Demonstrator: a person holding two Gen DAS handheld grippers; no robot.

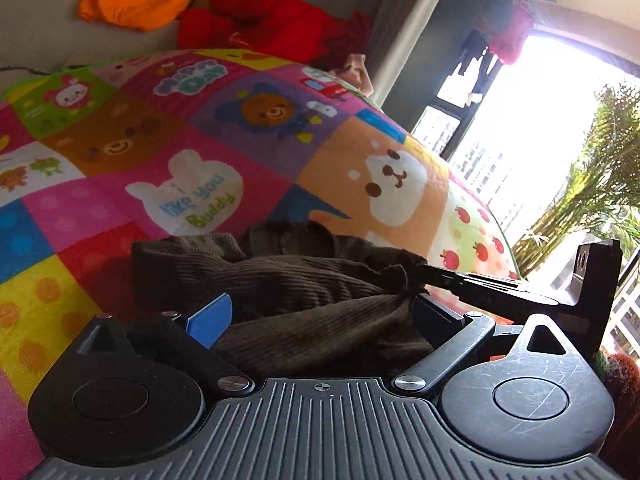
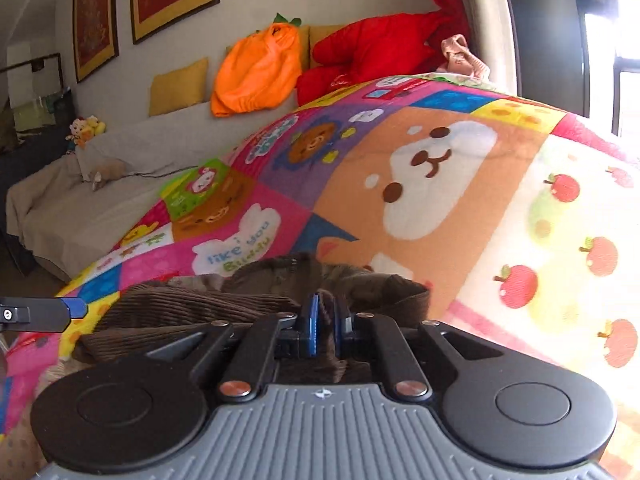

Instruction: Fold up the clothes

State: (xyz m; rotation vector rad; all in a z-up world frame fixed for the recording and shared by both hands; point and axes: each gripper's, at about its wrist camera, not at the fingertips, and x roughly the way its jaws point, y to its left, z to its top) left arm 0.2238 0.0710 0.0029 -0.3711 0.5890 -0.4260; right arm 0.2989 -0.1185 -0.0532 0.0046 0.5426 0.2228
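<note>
Two tongs, right tongs [image 2: 325,322] pinching brown corduroy garment [image 1: 304,280], left tongs [image 1: 320,316] spread around it

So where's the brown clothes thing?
The brown garment lies bunched on the colourful blanket, just below the bunny patch, pinched by the right gripper.

Brown ribbed garment [image 1: 280,280], dark, crumpled in loose folds w/ a bunched-up end, lies on the patchwork blanket [image 1: 120,184] near its front edge, just below the rabbit patch.
</note>
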